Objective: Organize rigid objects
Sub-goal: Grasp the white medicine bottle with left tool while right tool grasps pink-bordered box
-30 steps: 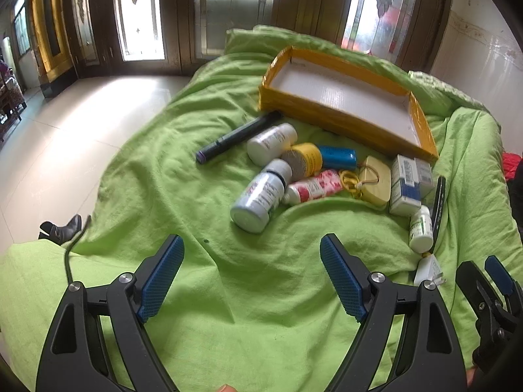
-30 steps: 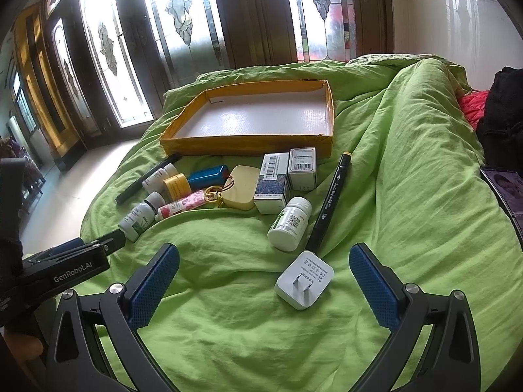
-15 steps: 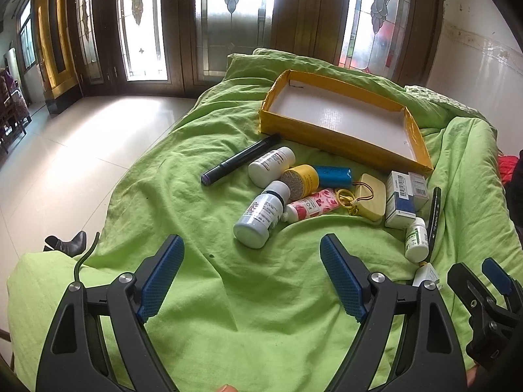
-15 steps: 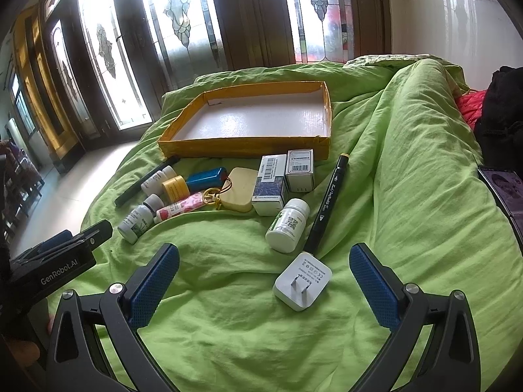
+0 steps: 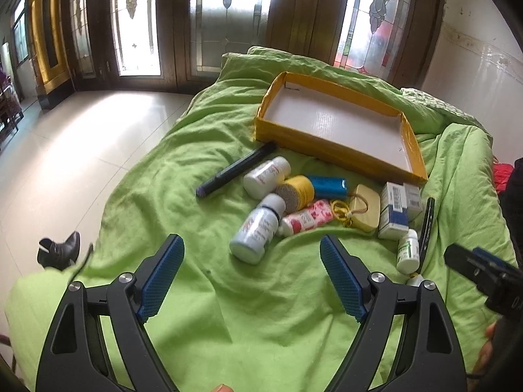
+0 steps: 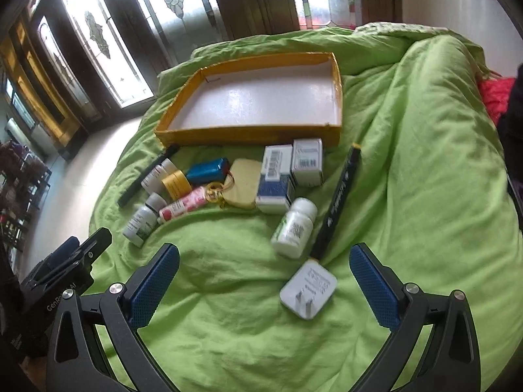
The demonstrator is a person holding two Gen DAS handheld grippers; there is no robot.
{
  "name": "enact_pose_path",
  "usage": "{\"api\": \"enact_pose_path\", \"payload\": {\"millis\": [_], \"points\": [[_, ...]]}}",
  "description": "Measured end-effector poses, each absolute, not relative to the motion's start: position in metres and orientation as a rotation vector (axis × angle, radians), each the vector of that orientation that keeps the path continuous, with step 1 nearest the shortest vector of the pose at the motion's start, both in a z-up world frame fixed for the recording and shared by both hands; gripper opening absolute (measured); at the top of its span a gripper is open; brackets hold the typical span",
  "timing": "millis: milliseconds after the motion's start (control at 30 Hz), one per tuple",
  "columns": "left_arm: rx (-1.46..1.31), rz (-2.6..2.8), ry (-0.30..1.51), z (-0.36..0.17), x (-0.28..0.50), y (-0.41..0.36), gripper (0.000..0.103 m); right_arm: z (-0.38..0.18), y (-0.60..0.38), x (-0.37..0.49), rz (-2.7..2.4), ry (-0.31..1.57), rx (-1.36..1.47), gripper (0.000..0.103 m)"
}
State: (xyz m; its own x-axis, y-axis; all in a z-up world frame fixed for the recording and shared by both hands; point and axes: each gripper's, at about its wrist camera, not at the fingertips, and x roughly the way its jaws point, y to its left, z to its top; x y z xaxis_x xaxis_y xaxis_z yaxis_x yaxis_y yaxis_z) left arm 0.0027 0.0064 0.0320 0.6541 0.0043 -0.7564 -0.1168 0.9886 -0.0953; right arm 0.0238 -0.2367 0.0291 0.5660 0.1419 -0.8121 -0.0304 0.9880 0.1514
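Both grippers, left (image 5: 251, 274) and right (image 6: 264, 282), hold ribbed blue fingers wide over the wrinkled green bedspread (image 6: 408, 150); the shallow yellow cardboard tray (image 6: 248, 132) is bare.

4 bottles (image 6: 294, 227), 2 boxes (image 6: 306, 162), 2 pens (image 6: 338, 202)

In the left wrist view the gripper finger (image 5: 418, 297) hid most of the white charger (image 5: 414, 280), and box labels were unreadable.

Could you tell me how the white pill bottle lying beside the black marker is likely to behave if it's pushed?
The pill bottle lies on its round side, so it would probably roll. The rumpled green bedcover may slow it. It looks like light plastic.
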Motion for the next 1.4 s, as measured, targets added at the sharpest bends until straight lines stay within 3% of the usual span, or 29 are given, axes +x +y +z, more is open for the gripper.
{"api": "enact_pose_path", "payload": {"millis": [167, 433, 833, 1033, 1200, 1400], "points": [[-0.091, 0.000, 0.882, 0.048, 0.029, 0.024, 0.086, 0.061, -0.242, 0.037, 0.122, 0.830, 0.079, 0.102], [-0.112, -0.094, 0.986, 0.023, 0.057, 0.037, 0.084, 0.045, -0.267, 0.064, 0.116, 0.891, 0.067, 0.102], [-0.018, -0.082, 0.939, 0.018, 0.079, 0.011, 0.085, 0.026, -0.269, 0.065, 0.160, 0.904, 0.086, 0.092], [-0.026, -0.071, 0.962, 0.010, 0.082, 0.015, 0.084, 0.024, -0.267, 0.065, 0.175, 0.908, 0.086, 0.074], [-0.088, -0.080, 0.994, 0.004, 0.085, 0.024, 0.070, 0.020, -0.271, 0.065, 0.170, 0.924, 0.108, 0.073], [-0.110, -0.102, 1.033, -0.003, 0.088, 0.024, 0.067, 0.021, -0.276, 0.063, 0.159, 0.921, 0.124, 0.072]]}}
